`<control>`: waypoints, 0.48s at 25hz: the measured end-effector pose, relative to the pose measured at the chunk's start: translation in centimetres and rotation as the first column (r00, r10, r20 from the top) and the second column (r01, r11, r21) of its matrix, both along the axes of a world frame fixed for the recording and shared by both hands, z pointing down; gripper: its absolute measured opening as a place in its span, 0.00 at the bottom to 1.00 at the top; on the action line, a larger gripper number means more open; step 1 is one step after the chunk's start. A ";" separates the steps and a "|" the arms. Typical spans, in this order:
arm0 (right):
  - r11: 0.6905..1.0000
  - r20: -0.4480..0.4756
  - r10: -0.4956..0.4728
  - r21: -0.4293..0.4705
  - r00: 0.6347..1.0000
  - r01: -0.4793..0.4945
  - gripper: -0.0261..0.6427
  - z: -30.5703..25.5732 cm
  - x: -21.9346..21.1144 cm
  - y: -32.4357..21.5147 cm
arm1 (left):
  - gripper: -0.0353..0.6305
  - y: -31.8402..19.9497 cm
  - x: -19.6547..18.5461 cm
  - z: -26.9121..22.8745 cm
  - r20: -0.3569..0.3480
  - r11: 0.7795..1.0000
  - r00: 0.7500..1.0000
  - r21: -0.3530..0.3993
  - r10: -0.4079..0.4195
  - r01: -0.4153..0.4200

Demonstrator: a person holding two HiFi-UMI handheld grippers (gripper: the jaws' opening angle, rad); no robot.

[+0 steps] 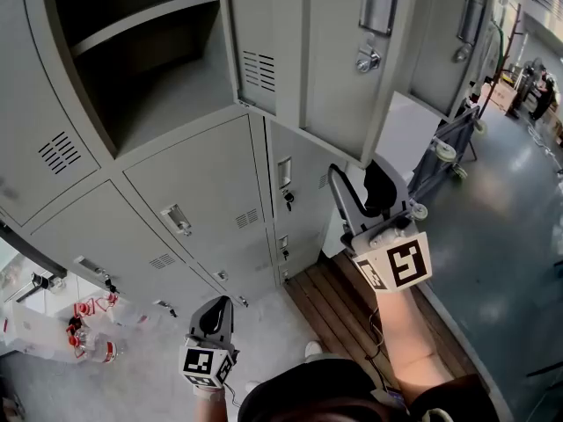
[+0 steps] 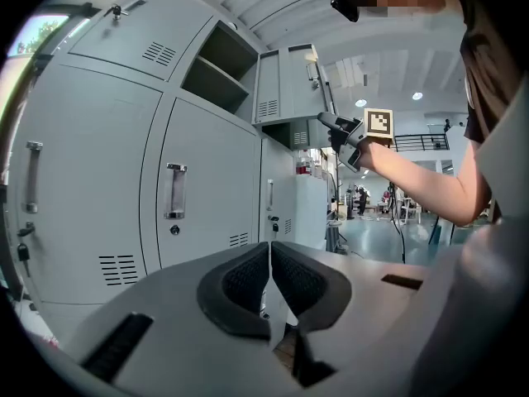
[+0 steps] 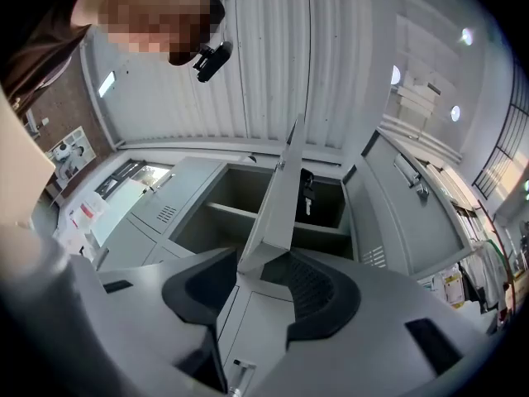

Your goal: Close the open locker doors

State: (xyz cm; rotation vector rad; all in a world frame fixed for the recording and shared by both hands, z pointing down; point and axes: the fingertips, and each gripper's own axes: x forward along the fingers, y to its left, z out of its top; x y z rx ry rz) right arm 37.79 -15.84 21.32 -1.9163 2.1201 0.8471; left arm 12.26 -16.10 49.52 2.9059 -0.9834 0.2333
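Grey lockers fill the head view. One upper compartment [image 1: 132,51] with a shelf stands open, and two grey doors swing out beside it, one vented [image 1: 259,33], one with a handle and lock [image 1: 347,77]. My right gripper [image 1: 359,187] is raised just below the lower edge of the door with the handle. In the right gripper view its jaws [image 3: 260,275] are open, with the lower corner of an edge-on door [image 3: 277,197] between them and neither pad pressing on it. My left gripper [image 1: 213,310] hangs low in front of the closed lower lockers, shut on nothing [image 2: 269,279].
Closed lower locker doors [image 1: 202,200] with handles and keys run below the open one. A wooden floor strip [image 1: 343,315] lies at the locker base. Red-and-white items [image 1: 88,323] sit low on the left, and a wheeled frame [image 1: 449,152] stands to the right.
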 end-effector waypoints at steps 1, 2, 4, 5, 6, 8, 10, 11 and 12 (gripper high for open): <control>1.000 -0.001 -0.003 0.000 1.000 0.003 0.33 -0.1 -0.2 0.1 | 0.09 0.1 -0.2 -0.1 0.000 1.000 1.000 -0.001 -0.005 0.005; 1.000 -0.001 -0.006 0.001 1.000 0.006 0.33 -0.2 -0.4 0.2 | 0.09 0.2 -0.4 -0.2 -0.001 1.000 1.000 0.000 -0.008 0.008; 1.000 -0.001 -0.011 0.003 1.000 0.011 0.33 -0.3 -0.9 0.3 | 0.09 0.5 -0.8 -0.2 -0.001 1.000 1.000 0.001 -0.009 0.009; 1.000 -0.001 -0.014 0.005 1.000 0.014 0.33 -0.3 -1.3 0.4 | 0.09 0.6 -1.1 -0.2 -0.001 1.000 1.000 0.001 -0.010 0.010; 1.000 -0.002 -0.016 0.007 1.000 0.016 0.33 -0.4 -1.8 0.4 | 0.09 0.7 -1.5 -0.2 0.000 1.000 1.000 0.001 -0.011 0.011; 1.000 -0.006 -0.020 0.009 1.000 0.020 0.33 -0.5 -2.9 0.5 | 0.09 0.9 -2.4 -0.2 0.001 1.000 1.000 0.002 -0.013 0.013; 1.000 -0.015 -0.020 0.008 1.000 0.020 0.33 -0.5 -4.2 0.5 | 0.09 1.1 -3.6 -0.2 0.004 1.000 1.000 0.000 -0.016 0.016; 1.000 -0.019 -0.021 0.008 1.000 0.021 0.33 -0.5 -4.9 0.5 | 0.09 1.2 -4.2 -0.1 0.006 1.000 1.000 -0.002 -0.019 0.019; 1.000 -0.023 -0.023 0.008 0.999 0.023 0.33 -0.5 -5.6 0.5 | 0.09 1.2 -5.0 0.0 0.008 1.000 1.000 -0.004 -0.023 0.023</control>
